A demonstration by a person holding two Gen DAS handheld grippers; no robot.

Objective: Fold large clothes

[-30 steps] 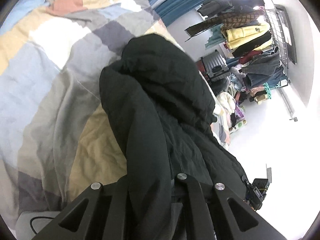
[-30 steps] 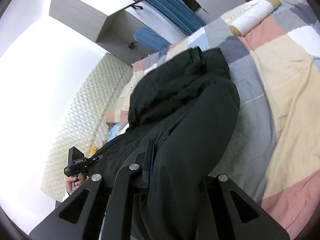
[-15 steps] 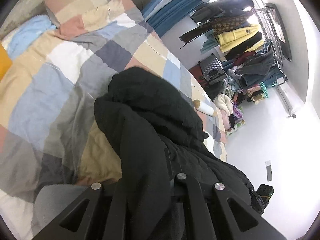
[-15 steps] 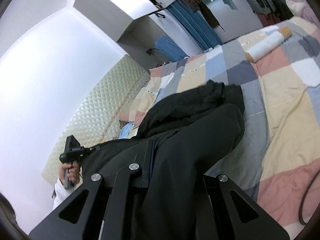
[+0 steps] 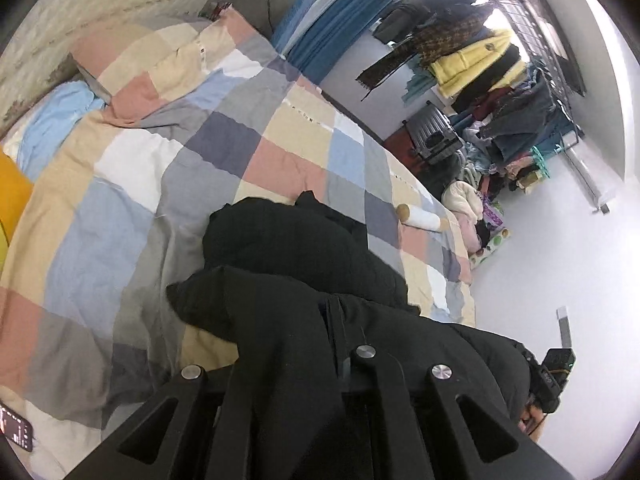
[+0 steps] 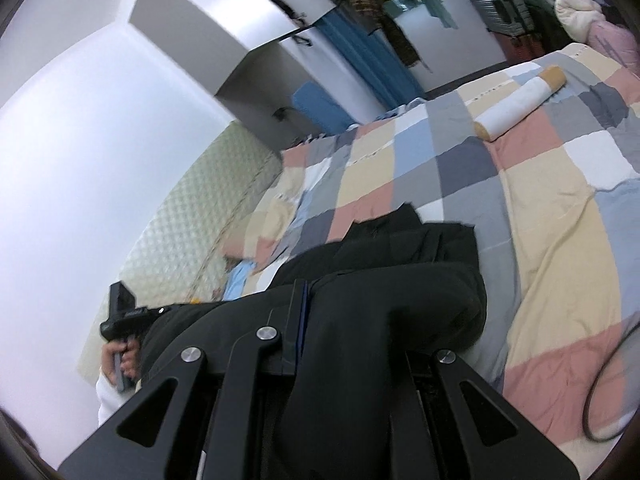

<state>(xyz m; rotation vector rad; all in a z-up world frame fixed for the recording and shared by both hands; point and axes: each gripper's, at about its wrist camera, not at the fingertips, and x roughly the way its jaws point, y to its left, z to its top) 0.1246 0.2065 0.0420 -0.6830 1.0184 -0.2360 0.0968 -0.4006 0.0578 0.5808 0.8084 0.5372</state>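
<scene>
A large black padded coat (image 5: 304, 256) hangs from both grippers, its far end resting on the checked quilt (image 5: 132, 208) of the bed. My left gripper (image 5: 304, 344) is shut on the coat's edge, which drapes over its fingers. My right gripper (image 6: 320, 320) is shut on another part of the same coat (image 6: 400, 288). The right gripper (image 5: 556, 372) shows at the right of the left wrist view. The left gripper (image 6: 120, 316), held in a hand, shows at the left of the right wrist view.
A white roll with tan ends (image 6: 520, 100) lies on the quilt (image 6: 560, 216) near the bed's far corner. A clothes rack (image 5: 480, 60), a suitcase (image 5: 436, 136) and a clothes pile stand beyond. A phone (image 5: 16, 428) lies near me. A padded headboard (image 6: 192, 216) is behind.
Both grippers have risen and drawn back with the coat, lifting it off the bed. More of the quilt and the room now shows around the coat.
</scene>
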